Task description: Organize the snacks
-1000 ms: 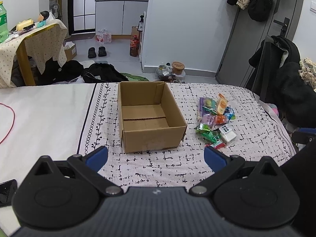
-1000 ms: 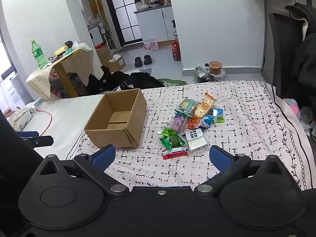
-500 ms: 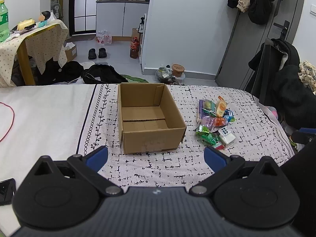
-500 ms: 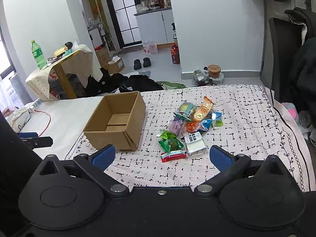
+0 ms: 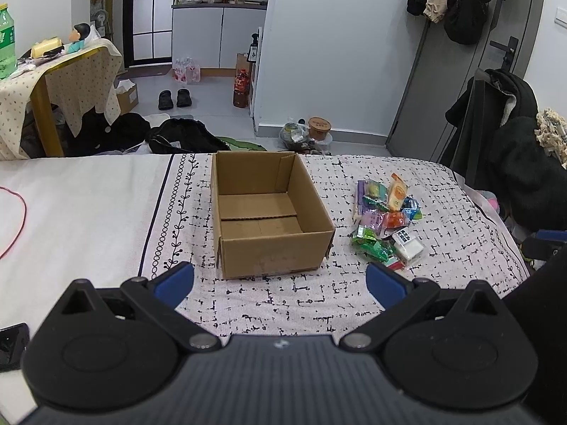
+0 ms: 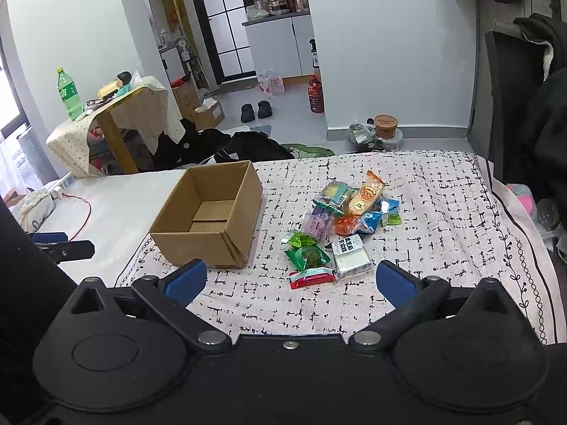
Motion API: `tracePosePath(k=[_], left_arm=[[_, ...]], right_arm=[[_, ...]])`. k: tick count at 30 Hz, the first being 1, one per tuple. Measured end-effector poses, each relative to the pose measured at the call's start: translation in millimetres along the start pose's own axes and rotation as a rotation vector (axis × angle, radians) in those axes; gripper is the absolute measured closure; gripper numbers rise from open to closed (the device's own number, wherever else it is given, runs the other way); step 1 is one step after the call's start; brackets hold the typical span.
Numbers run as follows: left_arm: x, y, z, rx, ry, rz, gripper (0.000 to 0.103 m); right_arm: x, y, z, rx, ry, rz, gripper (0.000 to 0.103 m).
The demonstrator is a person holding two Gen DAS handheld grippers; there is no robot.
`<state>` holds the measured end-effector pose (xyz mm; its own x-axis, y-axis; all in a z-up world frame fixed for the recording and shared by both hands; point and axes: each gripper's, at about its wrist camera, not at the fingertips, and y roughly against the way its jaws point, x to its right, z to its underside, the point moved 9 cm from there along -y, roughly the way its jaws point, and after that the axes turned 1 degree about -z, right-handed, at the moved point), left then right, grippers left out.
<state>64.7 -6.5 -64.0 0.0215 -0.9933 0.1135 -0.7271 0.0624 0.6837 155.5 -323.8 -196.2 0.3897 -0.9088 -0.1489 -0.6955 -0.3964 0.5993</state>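
An open, empty cardboard box (image 5: 269,212) stands on the patterned bedspread; it also shows in the right wrist view (image 6: 212,217). A pile of small snack packets (image 5: 386,219) lies to its right, seen too in the right wrist view (image 6: 340,226), with a red packet (image 6: 312,278) and a white packet (image 6: 351,255) nearest. My left gripper (image 5: 280,281) is open and empty, just short of the box. My right gripper (image 6: 290,279) is open and empty, just short of the pile.
A red cable (image 5: 16,223) and a black phone (image 5: 12,343) lie at the bed's left. Beyond the bed's far edge are a draped table (image 6: 106,120), dark bags on the floor (image 5: 177,138) and coats on a chair (image 5: 503,134) at right.
Both grippers have risen and drawn back slightly, so the box and snacks sit a little lower and smaller in view. Jaws stay open.
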Motion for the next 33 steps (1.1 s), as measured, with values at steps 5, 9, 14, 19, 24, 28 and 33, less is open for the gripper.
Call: tracePosePath(k=[5, 9, 14, 19, 24, 28, 33], left_arm=[[-0.7, 0.4, 1.0, -0.004, 0.007, 0.004, 0.0], [-1.0, 0.2, 0.4, -0.004, 0.006, 0.005, 0.0], [-2.5, 0.7, 1.0, -0.001, 0.006, 0.003, 0.0], [-4.6, -0.2, 1.7, -0.001, 0.019, 0.009, 0.0], [-6.8, -4.4, 1.5, -0.008, 0.025, 0.015, 0.0], [-8.6, -7.9, -1.0, 0.002, 0.013, 0.0, 0.0], [-12.5, -17.2, -7.6, 0.003, 0.013, -0.002, 0.0]], right_arm=[[0.7, -0.9, 0.6, -0.002, 0.002, 0.004, 0.0], [1.2, -0.5, 2.6, -0.007, -0.007, -0.006, 0.0], [0.6, -0.3, 3.0, -0.007, -0.009, -0.004, 0.0], [-1.1, -0.9, 2.8, -0.008, -0.009, -0.003, 0.0], [0.0, -4.1, 3.3, -0.01, -0.009, 0.0, 0.0], [2.3, -9.6, 3.2, -0.01, -0.009, 0.01, 0.0], [5.4, -19.2, -0.3, -0.006, -0.021, 0.024, 0.0]])
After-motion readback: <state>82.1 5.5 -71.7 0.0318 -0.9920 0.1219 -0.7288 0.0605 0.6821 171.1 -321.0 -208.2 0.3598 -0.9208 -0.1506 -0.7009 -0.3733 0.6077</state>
